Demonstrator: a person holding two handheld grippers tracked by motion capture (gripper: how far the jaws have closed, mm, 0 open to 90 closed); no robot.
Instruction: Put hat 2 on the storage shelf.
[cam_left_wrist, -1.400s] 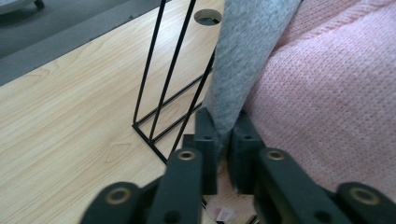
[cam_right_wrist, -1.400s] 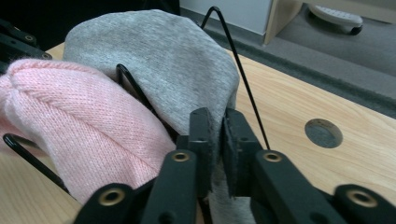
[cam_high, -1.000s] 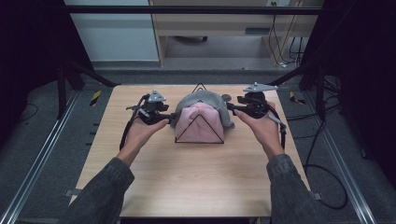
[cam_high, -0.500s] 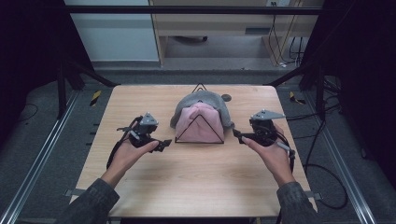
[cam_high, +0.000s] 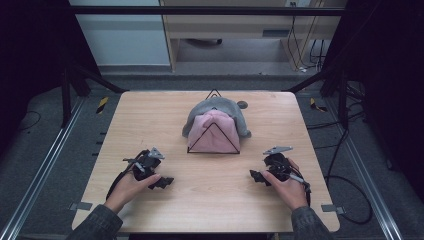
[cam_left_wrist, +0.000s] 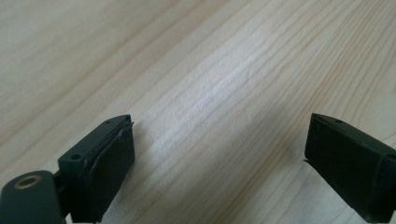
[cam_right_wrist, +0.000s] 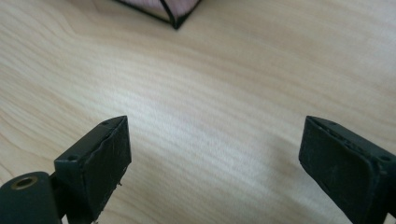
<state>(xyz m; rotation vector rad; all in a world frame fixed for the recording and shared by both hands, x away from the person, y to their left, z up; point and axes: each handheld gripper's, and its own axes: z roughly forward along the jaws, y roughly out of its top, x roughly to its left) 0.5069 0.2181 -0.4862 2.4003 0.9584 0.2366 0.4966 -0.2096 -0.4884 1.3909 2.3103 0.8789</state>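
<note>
Left hand-held gripper (cam_high: 161, 181): being held low over the near left part of the bench (cam_high: 150, 115), jaws spread wide with nothing between them; bare wood is being seen between them in the left gripper view (cam_left_wrist: 219, 149).
Right hand-held gripper (cam_high: 256, 176): being held over the near right part of the bench, jaws likewise spread wide and empty (cam_right_wrist: 215, 154); a black frame corner with pink behind it is being caught at the top edge of the right gripper view.
Frame (cam_high: 213, 138): a black wire triangle is being seen standing at the middle of the bench, toward the far side, well apart from both grippers.
Cloths: a pink cloth (cam_high: 212, 131) is being carried on the frame, with a grey cloth (cam_high: 217, 107) draped over and behind it.
Handling: both cloths are being judged soft, light and limp, likely to sag and slide when lifted; the wire frame is being judged stiff but light and easily tipped.
Hold: a pinch on a loose hanging edge of the cloth is being judged safer than a grab at the frame.
Hidden: the frame's rear part is being covered by cloth; how the cloths are fastened, if at all, cannot be told.
Unclear: a small dark spot beside the grey cloth is too small to be identified.
</note>
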